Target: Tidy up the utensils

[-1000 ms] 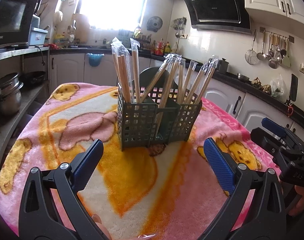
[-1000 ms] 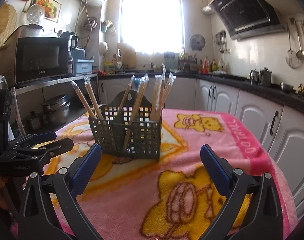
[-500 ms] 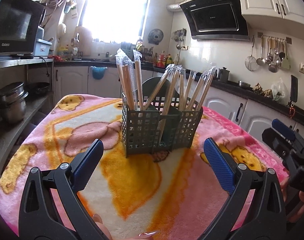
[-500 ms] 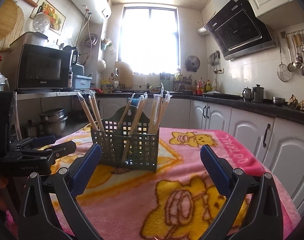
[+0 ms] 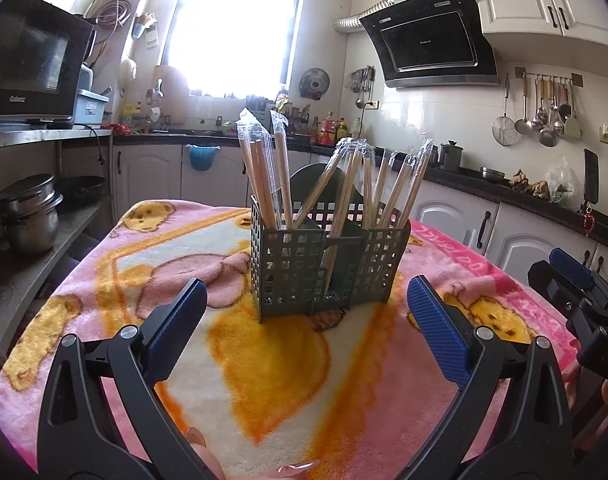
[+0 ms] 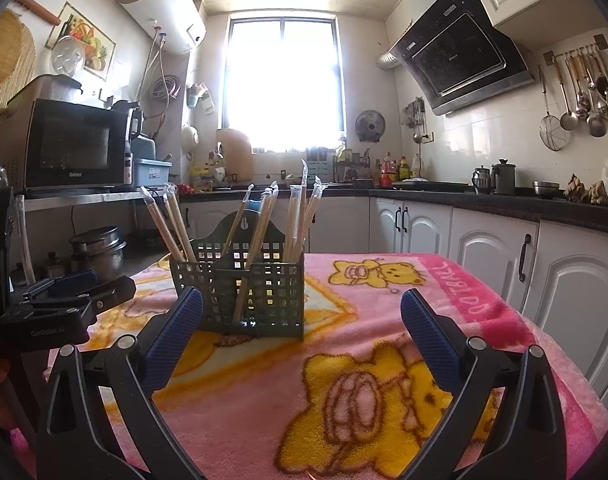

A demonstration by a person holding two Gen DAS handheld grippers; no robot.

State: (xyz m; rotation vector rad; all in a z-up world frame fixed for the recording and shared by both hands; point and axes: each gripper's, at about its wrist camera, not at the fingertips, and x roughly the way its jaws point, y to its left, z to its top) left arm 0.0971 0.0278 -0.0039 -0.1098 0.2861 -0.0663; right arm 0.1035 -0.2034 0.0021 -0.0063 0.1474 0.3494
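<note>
Hovering left gripper (image 5: 306, 316), right gripper (image 6: 301, 318) (both agape), chopstick caddy (image 5: 328, 268)

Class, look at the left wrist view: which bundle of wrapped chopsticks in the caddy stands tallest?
The bundle in the left compartment of the caddy: its wrapper tips rise highest and it stands nearly upright, while the other chopsticks lean and end lower.

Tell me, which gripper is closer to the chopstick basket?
Left, slightly. The left gripper faces the basket nearly head-on; the right gripper sits a bit farther back, with the basket off to its left.
</note>
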